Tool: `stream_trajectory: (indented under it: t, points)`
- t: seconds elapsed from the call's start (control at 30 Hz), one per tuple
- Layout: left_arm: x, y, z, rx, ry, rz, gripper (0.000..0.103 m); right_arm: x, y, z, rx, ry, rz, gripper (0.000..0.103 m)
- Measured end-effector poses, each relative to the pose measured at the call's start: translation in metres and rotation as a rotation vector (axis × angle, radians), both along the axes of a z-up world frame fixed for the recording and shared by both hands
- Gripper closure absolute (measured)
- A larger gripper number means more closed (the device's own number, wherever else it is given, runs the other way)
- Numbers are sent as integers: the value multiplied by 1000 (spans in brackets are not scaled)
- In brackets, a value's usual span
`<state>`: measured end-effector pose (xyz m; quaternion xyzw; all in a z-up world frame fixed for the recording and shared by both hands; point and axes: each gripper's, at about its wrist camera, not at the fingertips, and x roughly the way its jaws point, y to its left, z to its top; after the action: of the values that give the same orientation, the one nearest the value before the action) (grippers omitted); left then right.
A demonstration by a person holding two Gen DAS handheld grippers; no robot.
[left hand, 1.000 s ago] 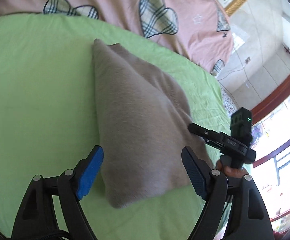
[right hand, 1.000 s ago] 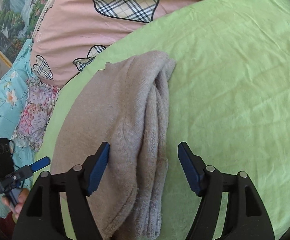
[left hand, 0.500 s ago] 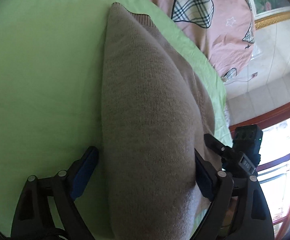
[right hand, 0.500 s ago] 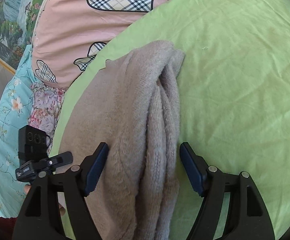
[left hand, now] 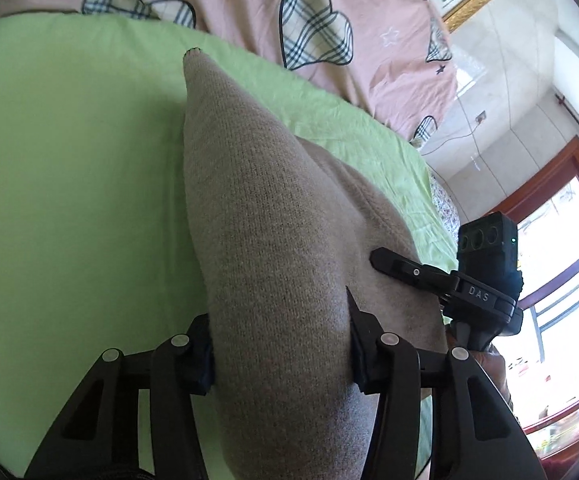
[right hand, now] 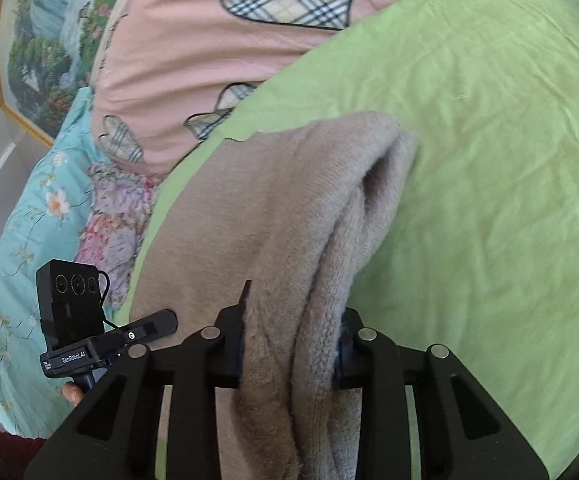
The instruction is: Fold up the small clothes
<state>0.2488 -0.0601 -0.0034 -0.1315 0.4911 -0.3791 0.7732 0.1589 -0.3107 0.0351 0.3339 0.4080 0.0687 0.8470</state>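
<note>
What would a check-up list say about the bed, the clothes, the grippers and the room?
Surface: green sheet, wrinkled.
Job's things: beige sweater, folded, lying on the sheet.
Clutter: pink quilt with plaid hearts; floral bedding.
Grippers: left gripper and right gripper have just been closing, and each pinches an end of the sweater.
Cables: a thin wire on the wall.
Surroundings: painting, window.

Between the black left gripper (left hand: 281, 354) fingers: taupe knit garment (left hand: 265, 240). Beneath and either side of it: lime-green sheet (left hand: 69, 180). Beyond the claw: pink quilt (left hand: 229, 4) bearing black-outlined plaid hearts. Left of the black right gripper (right hand: 291, 344): turquoise floral fabric (right hand: 29, 232).
</note>
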Motion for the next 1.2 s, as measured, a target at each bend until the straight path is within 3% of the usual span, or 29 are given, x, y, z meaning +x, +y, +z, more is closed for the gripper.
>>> stream_trajectory:
  t: [0.27, 0.43, 0.63, 0.87, 1.03, 1.2]
  points:
    - [-52, 85, 8, 31, -30, 62, 53, -18, 96, -19, 24, -13, 129, 71]
    - [-58, 113, -10, 13, 2, 109, 53, -17, 125, -33, 25, 4, 156, 71]
    - [-57, 123, -31, -22, 35, 141, 47, -17, 128, -43, -28, 43, 140, 69]
    - [-76, 142, -16, 11, 13, 152, 41, -27, 125, -44, -37, 72, 70, 52]
    - [-116, 166, 6, 112, -93, 140, 42, -50, 119, -23, -89, 43, -19, 52]
    - [-161, 180, 10, 191, -139, 119, 42, -81, 122, 1, -116, -4, -73, 52]
